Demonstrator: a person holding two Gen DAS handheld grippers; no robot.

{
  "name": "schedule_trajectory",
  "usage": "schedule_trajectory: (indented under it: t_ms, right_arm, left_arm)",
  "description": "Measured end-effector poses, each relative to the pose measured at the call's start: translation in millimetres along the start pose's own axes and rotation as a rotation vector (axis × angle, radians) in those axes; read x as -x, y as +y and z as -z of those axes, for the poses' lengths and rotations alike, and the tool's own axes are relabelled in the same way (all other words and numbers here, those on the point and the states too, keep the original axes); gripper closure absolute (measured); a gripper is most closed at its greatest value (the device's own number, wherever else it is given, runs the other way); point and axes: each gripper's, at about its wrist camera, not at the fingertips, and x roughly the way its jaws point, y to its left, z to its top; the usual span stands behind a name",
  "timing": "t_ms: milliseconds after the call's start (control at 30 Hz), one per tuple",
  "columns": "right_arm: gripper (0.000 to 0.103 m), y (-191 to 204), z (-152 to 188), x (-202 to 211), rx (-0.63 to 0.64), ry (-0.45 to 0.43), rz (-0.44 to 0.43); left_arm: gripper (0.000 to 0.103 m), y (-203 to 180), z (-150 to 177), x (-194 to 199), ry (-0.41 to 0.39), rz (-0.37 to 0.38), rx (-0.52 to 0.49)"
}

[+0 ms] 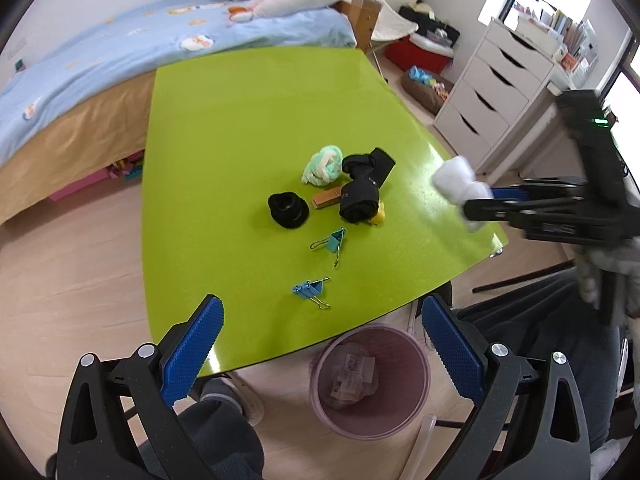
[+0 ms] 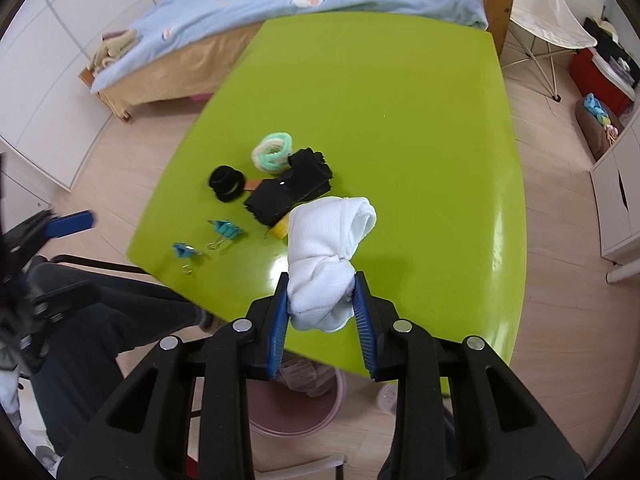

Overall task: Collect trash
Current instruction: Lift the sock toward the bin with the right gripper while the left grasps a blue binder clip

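Note:
My right gripper point(image 2: 322, 296) is shut on a white rolled sock point(image 2: 326, 256) and holds it above the near edge of the green table point(image 2: 400, 120). It also shows in the left wrist view point(image 1: 460, 184) at the table's right edge. My left gripper point(image 1: 320, 332) is open and empty above the table's near edge. A pink trash bin point(image 1: 370, 384) with some wrappers inside stands on the floor below; its rim point(image 2: 296, 420) shows under the right gripper. On the table lie a black sock bundle point(image 1: 362, 192), a black round piece point(image 1: 288, 210), a green-white sock roll point(image 1: 324, 164) and two blue binder clips point(image 1: 332, 242).
A small brown block point(image 1: 326, 199) and a yellow item point(image 1: 378, 216) lie by the black bundle. A bed point(image 1: 120, 52) stands beyond the table. A white drawer unit point(image 1: 492, 92) is at the right. The person's legs point(image 2: 100, 320) are beside the bin.

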Motion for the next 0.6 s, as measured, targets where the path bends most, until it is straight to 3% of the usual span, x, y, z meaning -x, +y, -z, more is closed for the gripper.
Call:
schedule_trajectory:
  t_ms: [333,500,567,600]
  right_arm:
    - [0.072,5,10,15,-0.008,-0.021,-0.008]
    - [0.072,3,14,15,-0.011,-0.02,-0.008]
    - [0.072,4,14,15,-0.012,-0.021,-0.009]
    - [0.072,3,15,15,-0.015,-0.02,-0.01]
  left_arm:
    - [0.008,1,-11,-50,0.121,-0.059,-0.043]
    - [0.03,2,-10,-69,0.166,-0.064,-0.046]
    - [0.047,2,-9,-74,0.175,-0.067,-0.049]
    - [0.051,2,-9,-75,0.177,-0.063,-0.048]
